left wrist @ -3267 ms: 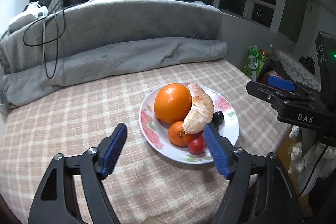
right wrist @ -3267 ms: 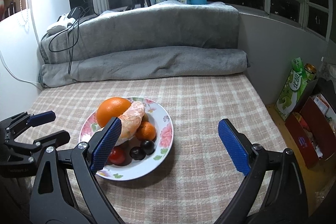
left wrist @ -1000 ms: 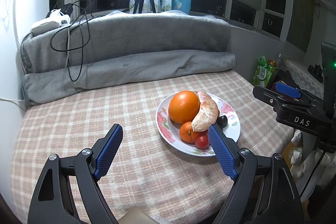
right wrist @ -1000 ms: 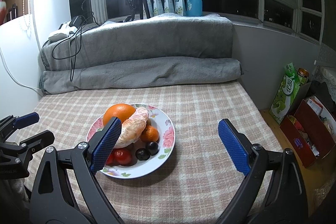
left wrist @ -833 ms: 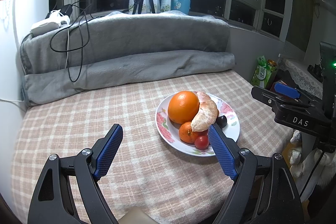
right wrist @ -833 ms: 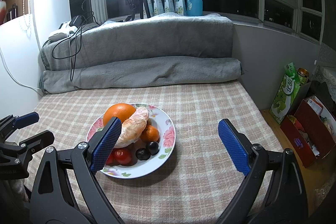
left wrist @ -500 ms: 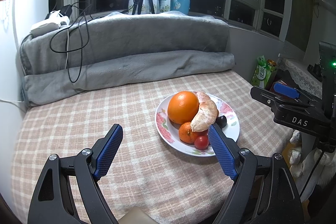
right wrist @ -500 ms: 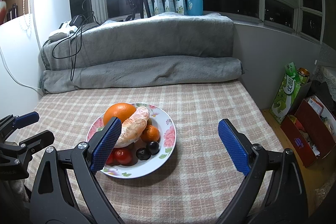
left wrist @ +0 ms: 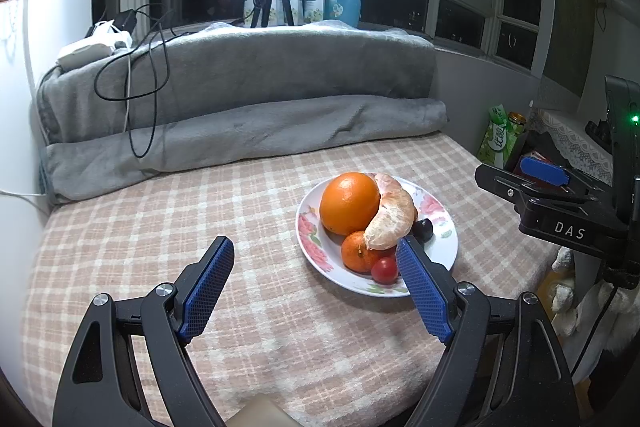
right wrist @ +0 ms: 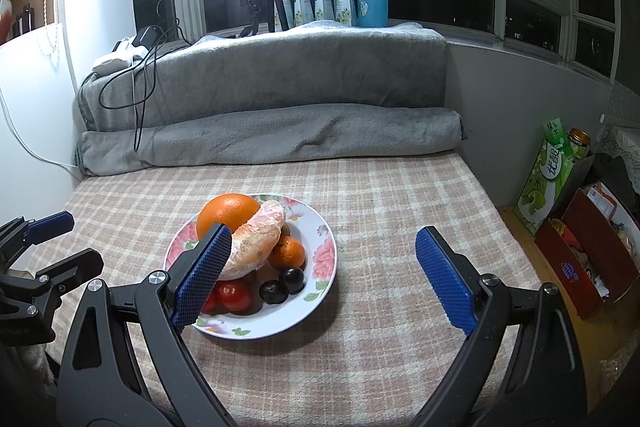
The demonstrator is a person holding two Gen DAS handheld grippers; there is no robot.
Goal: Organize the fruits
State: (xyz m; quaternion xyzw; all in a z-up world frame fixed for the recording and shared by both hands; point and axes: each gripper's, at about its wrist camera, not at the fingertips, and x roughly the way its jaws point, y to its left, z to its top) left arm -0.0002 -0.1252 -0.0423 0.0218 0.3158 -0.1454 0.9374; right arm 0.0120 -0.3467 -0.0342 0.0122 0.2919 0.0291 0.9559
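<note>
Fingers of the left gripper [left wrist: 314, 285] and right gripper [right wrist: 322, 277] are spread wide with nothing grasped, held back at the near edge. Fruit is heaped on the plate [right wrist: 322, 241] mid-table: orange [right wrist: 228, 213], peeled segment [right wrist: 256, 243], tomatoes and grapes nearest, probably so all fits.

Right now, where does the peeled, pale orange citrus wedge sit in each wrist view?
Left wrist: peeled, pale orange citrus wedge right of centre, leaning on the big round orange.
Right wrist: wedge left of centre, partly behind a claw pad.
Shared landmark: the white floral ceramic plate.
</note>
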